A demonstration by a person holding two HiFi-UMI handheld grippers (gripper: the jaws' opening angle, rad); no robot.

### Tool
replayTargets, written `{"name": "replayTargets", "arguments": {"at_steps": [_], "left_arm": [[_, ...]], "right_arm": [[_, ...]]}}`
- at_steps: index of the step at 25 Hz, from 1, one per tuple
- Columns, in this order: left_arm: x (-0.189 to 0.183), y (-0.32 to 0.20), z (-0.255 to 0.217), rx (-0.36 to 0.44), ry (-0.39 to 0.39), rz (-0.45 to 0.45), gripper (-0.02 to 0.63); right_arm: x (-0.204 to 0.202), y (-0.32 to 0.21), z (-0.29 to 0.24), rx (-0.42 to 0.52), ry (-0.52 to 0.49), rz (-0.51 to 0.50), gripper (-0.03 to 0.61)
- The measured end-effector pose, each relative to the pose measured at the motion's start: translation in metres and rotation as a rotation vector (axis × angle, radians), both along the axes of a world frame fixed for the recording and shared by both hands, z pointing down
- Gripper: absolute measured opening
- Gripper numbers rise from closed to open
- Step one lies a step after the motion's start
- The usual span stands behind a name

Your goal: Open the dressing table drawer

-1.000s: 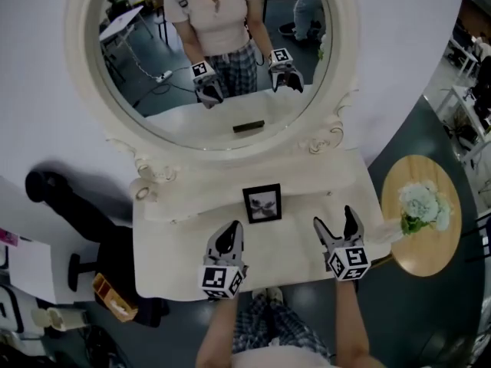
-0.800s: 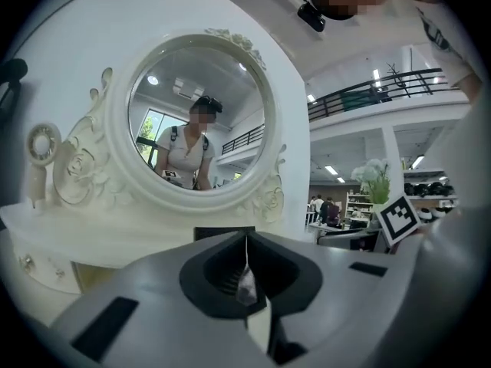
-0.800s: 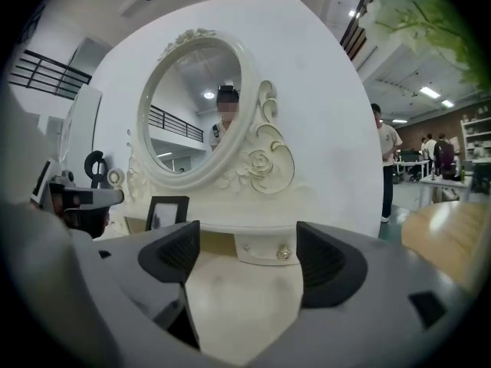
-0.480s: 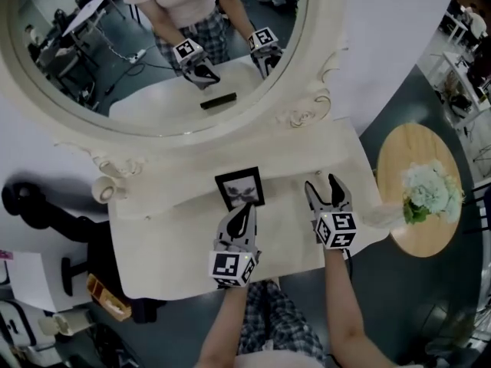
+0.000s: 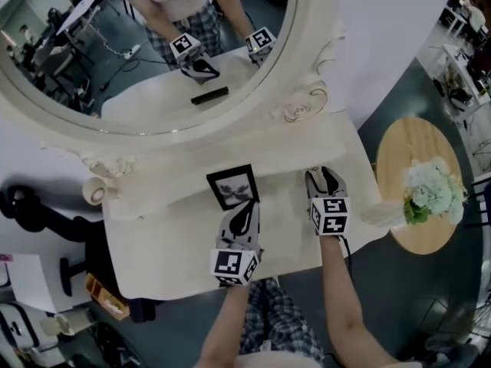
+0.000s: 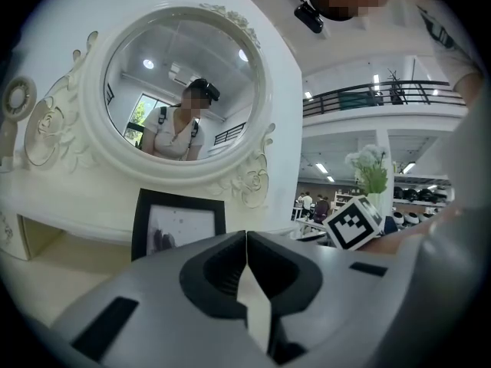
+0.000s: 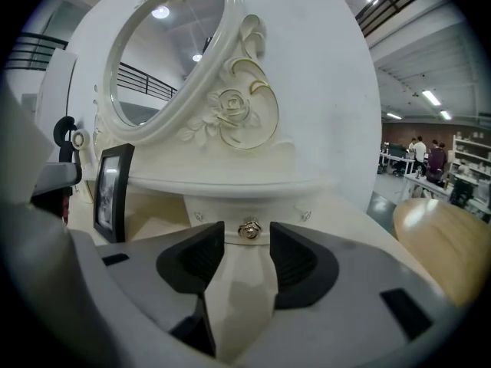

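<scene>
The cream dressing table [image 5: 176, 236] has a small drawer [image 7: 219, 209] under its mirror shelf, with a gold knob [image 7: 248, 229]. In the right gripper view the knob sits between the tips of my right gripper [image 7: 247, 240]. Its jaws are closing, and a gap still shows on either side of the knob. In the head view my right gripper [image 5: 323, 176] points at the base of the mirror. Over the tabletop, just in front of a black picture frame [image 5: 232, 186], my left gripper [image 5: 247, 209] is shut on nothing.
A large oval mirror [image 5: 153, 52] with a carved frame stands at the back of the table. A round wooden side table [image 5: 406, 152] with white flowers [image 5: 431, 192] is to the right. A black chair [image 5: 46, 205] and clutter lie to the left.
Both grippers have moved forward over the tabletop toward the mirror. The right gripper's jaws have narrowed from wide apart. The left gripper now sits by the picture frame.
</scene>
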State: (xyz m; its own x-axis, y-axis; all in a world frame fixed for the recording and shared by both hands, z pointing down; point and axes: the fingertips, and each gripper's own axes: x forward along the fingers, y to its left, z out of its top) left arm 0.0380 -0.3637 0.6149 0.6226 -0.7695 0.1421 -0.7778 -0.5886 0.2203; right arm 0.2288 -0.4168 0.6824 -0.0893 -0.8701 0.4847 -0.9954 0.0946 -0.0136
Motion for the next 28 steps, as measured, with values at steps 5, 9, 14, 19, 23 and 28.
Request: {"name": "replayTargets", "arguments": {"at_steps": [5, 9, 14, 19, 23, 28], "left_arm": [[-0.001, 0.001, -0.001, -0.002, 0.001, -0.001, 0.028], [-0.008, 0.000, 0.001, -0.007, -0.008, -0.009, 0.028], [-0.013, -0.001, 0.000, -0.007, -0.006, -0.020, 0.028], [-0.015, -0.001, 0.000, -0.007, -0.004, -0.022, 0.028], [-0.017, -0.001, -0.002, -0.005, -0.001, -0.028, 0.028], [-0.019, 0.002, -0.004, -0.004, 0.003, -0.033, 0.028]], "right_arm": [[-0.003, -0.007, 0.007, -0.025, 0.022, -0.012, 0.179], [0.000, -0.010, 0.009, -0.040, 0.042, 0.002, 0.134], [0.002, -0.010, 0.009, -0.048, 0.064, 0.008, 0.109], [0.002, -0.008, 0.009, -0.038, 0.064, 0.011, 0.106], [0.004, 0.000, 0.010, -0.037, 0.061, 0.015, 0.106], [0.004, 0.009, 0.009, -0.039, 0.063, 0.011, 0.106]]}}
